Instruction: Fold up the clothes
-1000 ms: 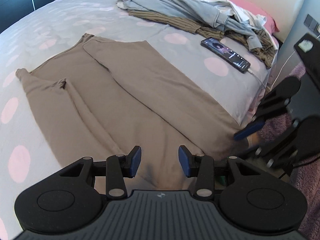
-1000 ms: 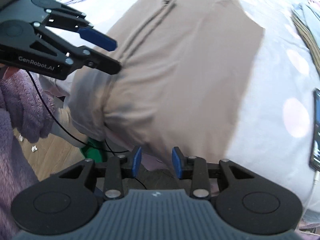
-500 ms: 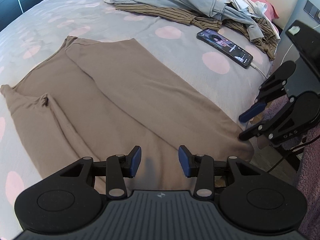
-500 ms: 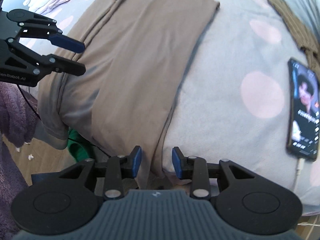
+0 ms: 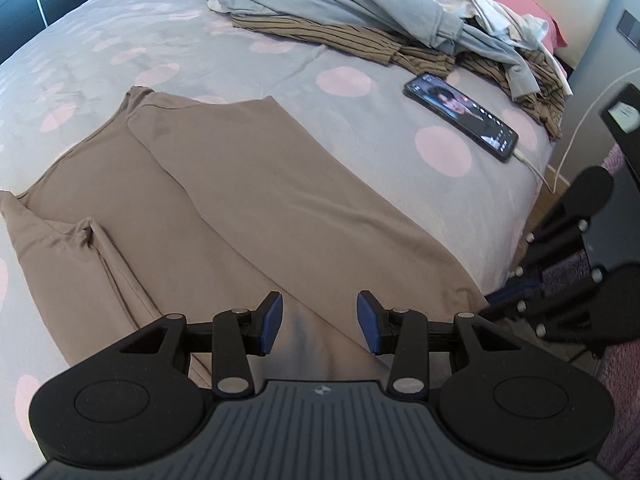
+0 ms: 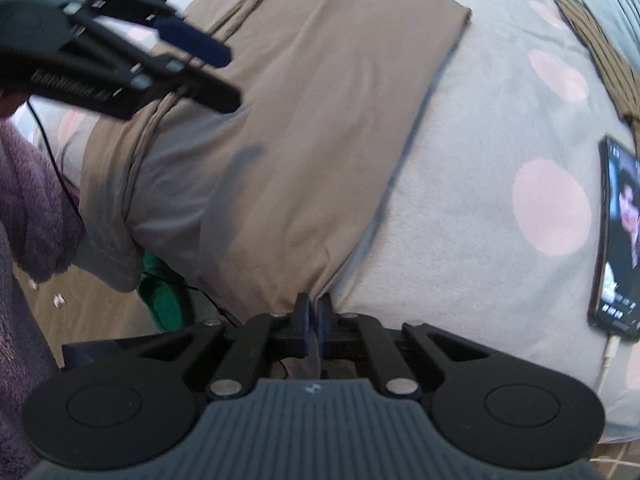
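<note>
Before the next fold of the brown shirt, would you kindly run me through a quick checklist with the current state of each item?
1. Right gripper shut on the near corner of the brown shirt: ok, fabric sits between the closed fingers.
2. Left gripper holds the shirt: not ok, it is open above the hem with nothing between its fingers.
3. One side of the shirt already folded inward: ok, a long flap lies over the middle.
4. Phone lies apart from the shirt: ok, bare bedspread lies between them.
5. Pile of other clothes off the shirt: ok, it lies at the far end.
6. Grip depth on the corner: cannot tell.
</note>
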### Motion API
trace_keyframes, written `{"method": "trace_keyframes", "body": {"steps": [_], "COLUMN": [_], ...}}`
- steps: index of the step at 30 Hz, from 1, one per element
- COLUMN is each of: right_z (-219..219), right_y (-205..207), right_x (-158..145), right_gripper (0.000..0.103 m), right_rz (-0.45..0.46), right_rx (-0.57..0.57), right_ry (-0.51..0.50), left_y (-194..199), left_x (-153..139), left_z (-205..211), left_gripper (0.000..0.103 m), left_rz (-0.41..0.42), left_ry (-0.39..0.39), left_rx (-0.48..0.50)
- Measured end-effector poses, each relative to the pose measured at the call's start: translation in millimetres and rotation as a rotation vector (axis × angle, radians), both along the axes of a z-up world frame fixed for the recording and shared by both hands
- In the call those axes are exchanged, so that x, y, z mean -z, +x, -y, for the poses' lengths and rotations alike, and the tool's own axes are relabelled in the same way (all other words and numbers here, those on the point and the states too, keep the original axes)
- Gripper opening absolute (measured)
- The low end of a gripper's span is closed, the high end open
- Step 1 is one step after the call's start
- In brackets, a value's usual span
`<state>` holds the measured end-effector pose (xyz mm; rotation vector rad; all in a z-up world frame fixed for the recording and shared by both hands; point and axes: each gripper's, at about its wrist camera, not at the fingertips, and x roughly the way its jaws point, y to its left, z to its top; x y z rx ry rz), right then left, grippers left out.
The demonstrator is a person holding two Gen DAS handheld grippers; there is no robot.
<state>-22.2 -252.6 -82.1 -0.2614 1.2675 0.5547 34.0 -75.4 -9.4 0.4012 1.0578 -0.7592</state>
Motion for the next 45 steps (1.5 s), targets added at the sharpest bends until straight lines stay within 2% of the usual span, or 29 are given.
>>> {"method": "trace_keyframes", "body": {"steps": [4, 8, 15, 22, 27, 34, 42, 45], "right_z": [-22, -41, -65, -89, -98, -98, -91, -89], "right_y": [-8, -14, -8, -9, -8, -6, -5, -6], "right_x": [-14, -26, -23, -17, -13, -14, -19, -22], "right_gripper": [0.005, 0.005, 0.005, 0.005, 0.005, 0.005, 0.005, 0.005], "right_rz": [0.045, 0.082, 0.077, 0.076, 0.076, 0.067, 0.054, 0.057], "right_rx": [-0.088, -0.173, -0.217, -0.294, -0.339, -0.355, -0.348, -0.350], "right_ry": [-0.043, -0.016, -0.054, -0.105, -0.126, -0.118, -0.088, -0.083], "left_y": [5, 11, 34, 64, 93, 127, 150, 152], "left_x": [-2, -4, -14, -21, -9, 18, 41, 45], "left_z": [-3, -6, 2, 33, 58, 87, 98, 97], "left_gripper": [0.039, 0.039, 0.039, 0.040, 0.042, 0.041, 0.027, 0.017], "left_rz": [-0.001, -0.007, -0.020, -0.018, -0.036, -0.023, -0.055, -0.049], "left_ry": [0.007, 0.004, -0.057, -0.103, -0.122, -0.059, -0.024, -0.015], "left_rx": [-0.026, -0.043, -0.063, -0.053, -0.074, -0.116, -0.165, -0.184]}}
